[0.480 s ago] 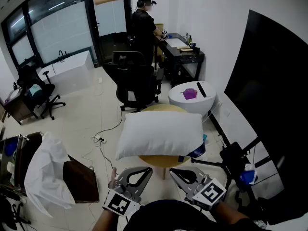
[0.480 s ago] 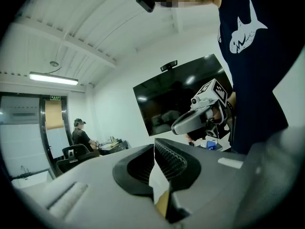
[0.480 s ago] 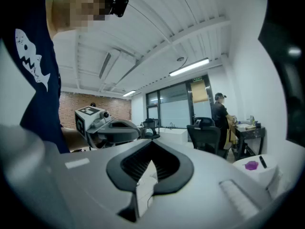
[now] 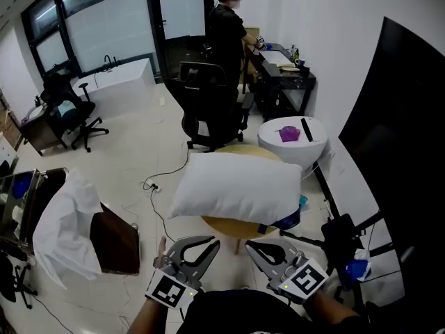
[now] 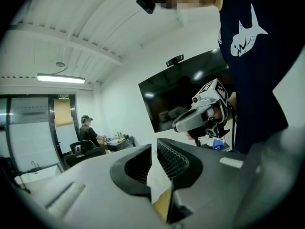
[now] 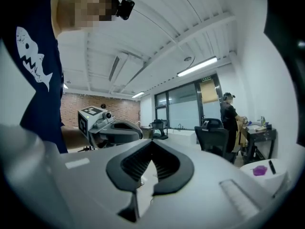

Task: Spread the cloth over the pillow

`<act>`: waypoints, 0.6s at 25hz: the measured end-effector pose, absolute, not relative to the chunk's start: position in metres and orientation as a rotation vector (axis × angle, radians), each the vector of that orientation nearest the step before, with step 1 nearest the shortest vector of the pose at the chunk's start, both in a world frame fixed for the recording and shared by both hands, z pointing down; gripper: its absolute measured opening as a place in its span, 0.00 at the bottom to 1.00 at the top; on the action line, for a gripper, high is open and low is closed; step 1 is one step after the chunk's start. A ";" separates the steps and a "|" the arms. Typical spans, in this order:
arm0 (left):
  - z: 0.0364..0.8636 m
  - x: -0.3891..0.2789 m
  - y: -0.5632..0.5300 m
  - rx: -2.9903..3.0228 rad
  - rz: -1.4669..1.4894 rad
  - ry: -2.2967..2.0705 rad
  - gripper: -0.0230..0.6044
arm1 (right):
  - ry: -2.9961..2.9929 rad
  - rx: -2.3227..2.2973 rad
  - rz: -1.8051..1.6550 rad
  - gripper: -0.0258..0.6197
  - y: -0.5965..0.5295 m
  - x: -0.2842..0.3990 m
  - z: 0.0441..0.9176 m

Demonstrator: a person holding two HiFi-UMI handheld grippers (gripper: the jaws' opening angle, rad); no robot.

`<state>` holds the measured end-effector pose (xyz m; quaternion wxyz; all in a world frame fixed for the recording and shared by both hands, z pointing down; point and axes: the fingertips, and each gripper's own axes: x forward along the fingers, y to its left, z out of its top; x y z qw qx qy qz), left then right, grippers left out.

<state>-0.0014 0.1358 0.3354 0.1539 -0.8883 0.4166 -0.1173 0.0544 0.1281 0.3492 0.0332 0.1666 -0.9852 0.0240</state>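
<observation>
Pillow (image 4: 236,190) flat on round wood table (image 4: 229,227), mid-room. White cloth (image 4: 66,221) heaped on floor, near left, well apart. Office chair (image 4: 208,103), person (image 4: 228,30) at desk, far side. L gripper (image 4: 212,243) jaws all but closed, empty; R gripper (image 4: 249,245) jaws together, empty.

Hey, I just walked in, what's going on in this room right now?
A person holds the left tongs and the right tongs level, close to their body, both shut and empty. A white pillow lies on a small round table just ahead. A white cloth is draped over something brown off to the left, untouched, so the spreading has not begun. Another person stands at a desk in the back.
</observation>
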 end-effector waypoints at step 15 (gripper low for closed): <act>0.338 -0.038 0.151 -2.431 -0.399 1.411 0.08 | -3.012 0.419 0.011 0.07 0.107 0.038 0.352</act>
